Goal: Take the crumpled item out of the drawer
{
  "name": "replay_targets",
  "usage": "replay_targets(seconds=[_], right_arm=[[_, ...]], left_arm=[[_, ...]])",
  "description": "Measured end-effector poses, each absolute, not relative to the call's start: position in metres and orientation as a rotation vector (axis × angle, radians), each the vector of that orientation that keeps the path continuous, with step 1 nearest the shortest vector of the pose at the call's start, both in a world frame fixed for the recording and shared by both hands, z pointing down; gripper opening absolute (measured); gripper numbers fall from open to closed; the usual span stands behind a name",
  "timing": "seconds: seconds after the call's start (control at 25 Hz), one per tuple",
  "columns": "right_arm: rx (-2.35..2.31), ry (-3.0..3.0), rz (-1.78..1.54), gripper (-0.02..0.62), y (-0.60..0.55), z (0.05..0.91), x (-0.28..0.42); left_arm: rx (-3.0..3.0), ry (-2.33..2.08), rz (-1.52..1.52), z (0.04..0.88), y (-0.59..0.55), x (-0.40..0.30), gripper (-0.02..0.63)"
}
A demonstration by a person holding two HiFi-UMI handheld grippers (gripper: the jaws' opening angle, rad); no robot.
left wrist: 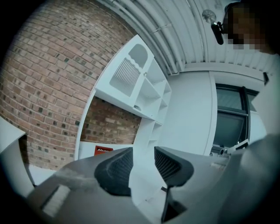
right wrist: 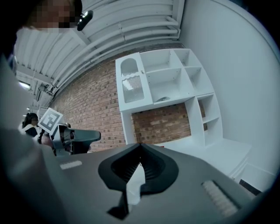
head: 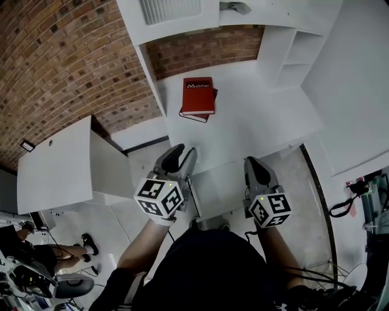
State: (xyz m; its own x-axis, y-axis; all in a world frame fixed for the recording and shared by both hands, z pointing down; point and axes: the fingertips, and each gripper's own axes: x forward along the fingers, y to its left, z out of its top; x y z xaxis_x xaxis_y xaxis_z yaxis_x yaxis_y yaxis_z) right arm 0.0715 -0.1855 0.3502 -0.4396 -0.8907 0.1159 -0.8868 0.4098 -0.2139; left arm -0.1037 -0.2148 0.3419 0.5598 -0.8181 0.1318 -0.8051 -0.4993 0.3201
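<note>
White desk [head: 255,121] by a brick wall [head: 61,61] is faced, the left gripper [head: 181,157] is held with jaws apart and empty, the right gripper [head: 258,168] is pinched together on nothing, and no crumpled item is seen, so the drawer likely must be opened first.

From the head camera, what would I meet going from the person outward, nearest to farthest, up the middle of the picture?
Left hand-held gripper and right hand-held gripper, side by side → white desk top → red book → brick back wall → slatted vent panel.
</note>
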Motion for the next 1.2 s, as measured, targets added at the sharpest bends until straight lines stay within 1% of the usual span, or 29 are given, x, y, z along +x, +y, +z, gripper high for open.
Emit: replay_targets(seconds=[0.2, 0.32, 0.36, 0.48, 1.2], right_arm=[[-1.649, 2.605, -0.317, 0.003, -0.183, 0.330, 0.072], [-1.653, 2.597, -0.274, 0.003, -0.179, 0.320, 0.074], [-1.656, 2.592, -0.261, 0.003, -0.179, 0.317, 0.076], [-1.663, 2.580, -0.224, 0.003, -0.177, 0.310, 0.078], [-1.700, 2.543, -0.027, 0.002, -0.170, 0.281, 0.081]], left_arm=[[2.571, -1.345, -0.049, 0.316, -0.204, -0.091, 0.159], [2.623, -1.371, -0.048, 0.306, -0.196, -0.086, 0.093], [2.636, -1.378, -0.047, 0.304, -0.194, -0.084, 0.086], [2.658, -1.392, -0.054, 0.300, -0.191, -0.083, 0.003], [2.717, -1.434, -0.036, 0.286, -0.189, -0.091, 0.003]])
